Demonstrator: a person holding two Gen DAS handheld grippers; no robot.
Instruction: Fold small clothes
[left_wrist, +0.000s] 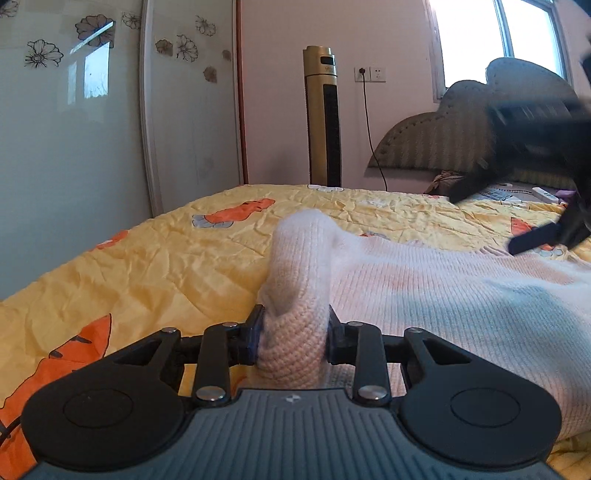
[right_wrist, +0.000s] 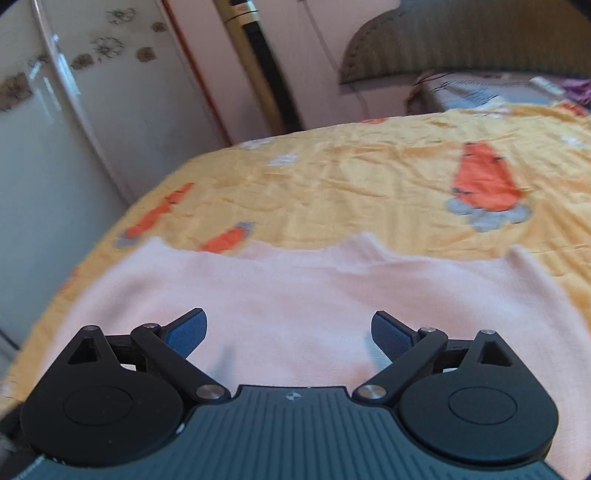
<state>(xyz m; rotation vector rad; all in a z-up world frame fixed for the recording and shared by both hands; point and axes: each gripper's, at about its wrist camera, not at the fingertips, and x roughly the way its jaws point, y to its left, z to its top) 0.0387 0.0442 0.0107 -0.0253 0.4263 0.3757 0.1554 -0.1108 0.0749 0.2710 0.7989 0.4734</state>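
Observation:
A pale pink knitted sweater lies on the yellow carrot-print bedspread. My left gripper is shut on a bunched fold of the sweater, which rises in a hump in front of the fingers. My right gripper is open and empty, hovering just above the flat sweater, with its blue pads wide apart. The right gripper also shows in the left wrist view as a dark blurred shape over the sweater's far side.
A gold tower fan stands past the bed's far edge by the wall. A wardrobe with flower decals is on the left. A padded headboard and pillows with a remote are at the right.

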